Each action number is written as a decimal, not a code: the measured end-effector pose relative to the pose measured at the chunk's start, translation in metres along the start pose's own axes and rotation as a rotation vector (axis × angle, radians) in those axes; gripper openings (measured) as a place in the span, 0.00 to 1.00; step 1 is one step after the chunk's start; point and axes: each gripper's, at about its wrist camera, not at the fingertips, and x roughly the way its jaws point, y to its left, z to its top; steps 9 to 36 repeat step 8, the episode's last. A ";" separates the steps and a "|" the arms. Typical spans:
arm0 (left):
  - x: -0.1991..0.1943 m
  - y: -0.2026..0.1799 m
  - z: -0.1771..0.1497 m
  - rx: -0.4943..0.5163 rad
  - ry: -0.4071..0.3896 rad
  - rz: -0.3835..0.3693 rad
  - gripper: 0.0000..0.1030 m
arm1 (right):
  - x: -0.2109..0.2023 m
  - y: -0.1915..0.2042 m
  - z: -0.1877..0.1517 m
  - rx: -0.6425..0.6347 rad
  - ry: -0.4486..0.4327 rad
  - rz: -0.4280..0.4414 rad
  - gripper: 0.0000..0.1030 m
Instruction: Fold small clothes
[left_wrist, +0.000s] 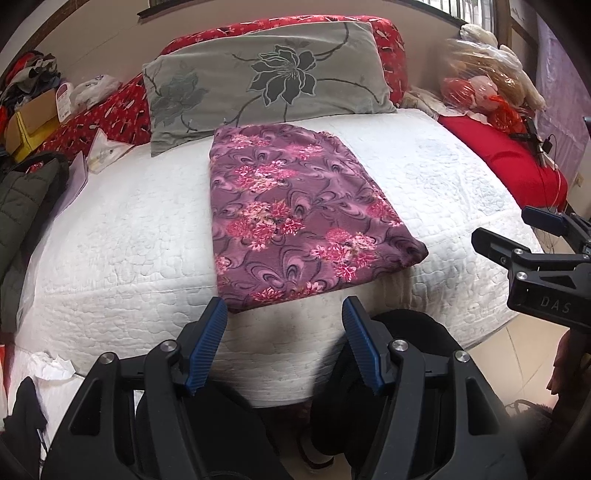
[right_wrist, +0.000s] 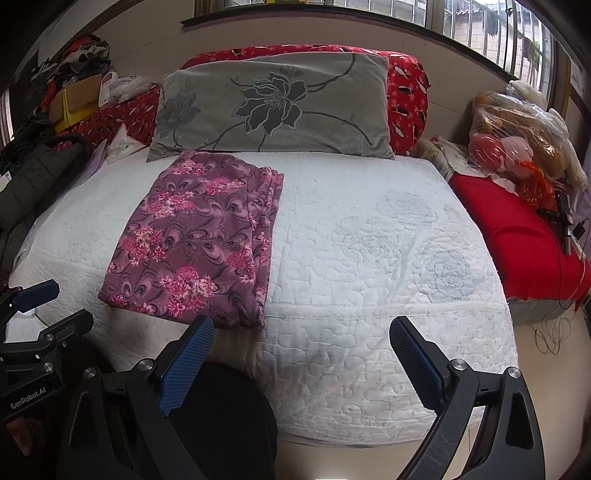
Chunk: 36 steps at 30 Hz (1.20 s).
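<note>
A purple garment with pink flowers (left_wrist: 295, 214) lies folded into a flat rectangle on the white quilted bed (left_wrist: 129, 229); it also shows in the right wrist view (right_wrist: 199, 243), left of centre. My left gripper (left_wrist: 284, 314) is open and empty, just short of the garment's near edge, above the bed's front side. My right gripper (right_wrist: 301, 332) is open and empty, off the garment's near right corner. Each gripper shows at the edge of the other's view: the right gripper (left_wrist: 517, 229), the left gripper (right_wrist: 55, 299).
A grey flowered pillow (left_wrist: 258, 74) leans on a red headboard cushion (left_wrist: 391, 44) behind the garment. A dark jacket (left_wrist: 26, 206) and boxes (left_wrist: 33, 114) lie at the left. A red cushion (right_wrist: 517, 236) and bagged soft toys (right_wrist: 517, 133) sit at the right. My knees (right_wrist: 229, 413) are below the bed's edge.
</note>
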 end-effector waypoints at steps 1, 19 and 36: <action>0.001 0.000 0.000 0.001 0.004 0.001 0.62 | 0.000 0.000 0.000 0.001 0.001 0.000 0.94; 0.008 0.001 -0.001 -0.006 0.038 0.013 0.62 | 0.004 -0.001 -0.001 0.000 0.009 -0.002 0.94; 0.008 0.001 -0.001 -0.006 0.038 0.013 0.62 | 0.004 -0.001 -0.001 0.000 0.009 -0.002 0.94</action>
